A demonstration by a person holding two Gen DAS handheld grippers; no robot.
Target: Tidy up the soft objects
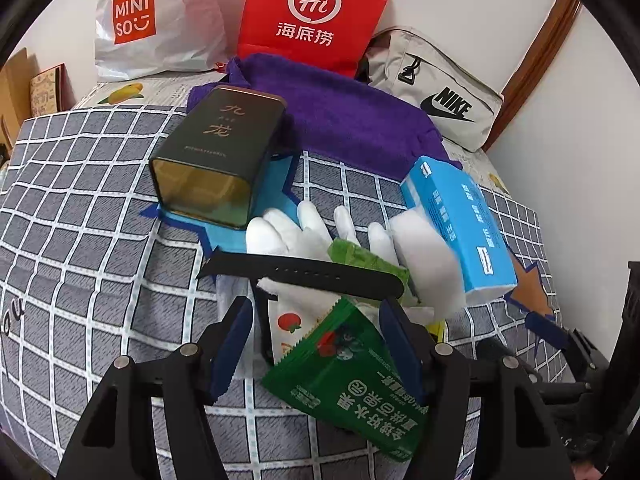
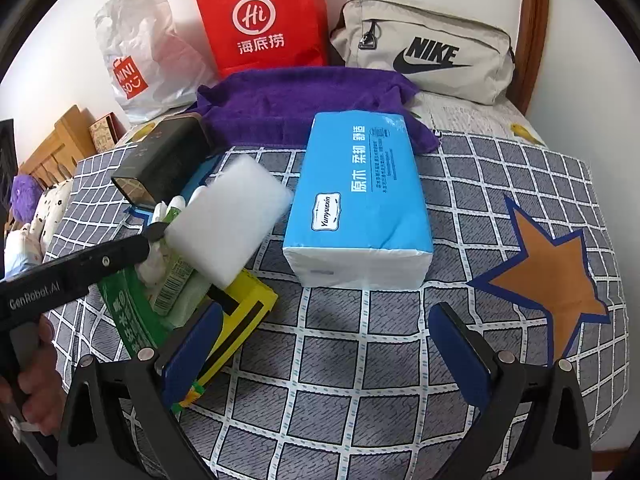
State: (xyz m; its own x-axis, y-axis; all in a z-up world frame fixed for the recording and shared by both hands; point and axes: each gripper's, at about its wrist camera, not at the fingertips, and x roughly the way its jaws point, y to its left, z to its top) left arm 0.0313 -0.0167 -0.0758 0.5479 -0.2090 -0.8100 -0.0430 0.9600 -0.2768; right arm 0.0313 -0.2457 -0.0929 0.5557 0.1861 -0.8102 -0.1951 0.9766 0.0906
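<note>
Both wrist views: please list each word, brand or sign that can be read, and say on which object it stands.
"MINISO": white plastic bag.
"Hi" and "海底捞": red paper bag.
"NIKE" with swoosh: beige pouch.
"九龙": dark tin; the small line below is unreadable.
"Yunyuexin" and "原木 柔韧 舒适": blue tissue pack; the fine print is too small.
"GenRobot.AI": left gripper, side.
Green packet: upside-down print, not reliably readable.

light: bright, even | shadows: soft | edges: fisheye-bent, dark corners | focus: sharp
</note>
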